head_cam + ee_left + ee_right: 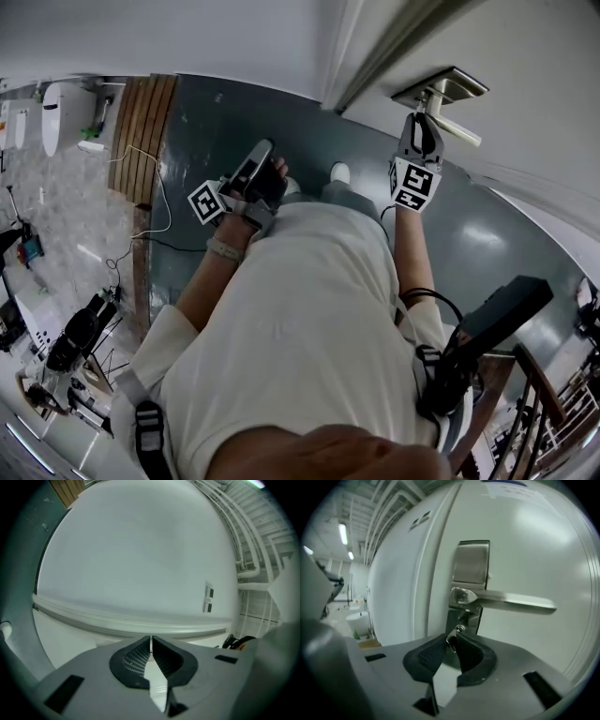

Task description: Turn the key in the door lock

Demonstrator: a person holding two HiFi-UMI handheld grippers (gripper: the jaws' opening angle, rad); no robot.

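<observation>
We stand close to the white door (534, 536), whose vertical edge (443, 550) runs just left of the metal lock plate (471, 566). That leaves only a narrow strip of steel between that edge and the flat panel. The lever handle (506, 601) reaches out to the right just above our right gripper (453, 638), so there is little room above the jaws. Below and to the right of them the door face is bare. In the head view the dark floor (216, 122) opens wide to the left, and our left gripper (251, 178) sits in front of the torso, well apart from the door. Its jaws are together with nothing between them, facing a pale wall (140, 550). The key (450, 645) sits below the lever in the lock, and the right gripper's jaws are clamped on its head from both sides.
</observation>
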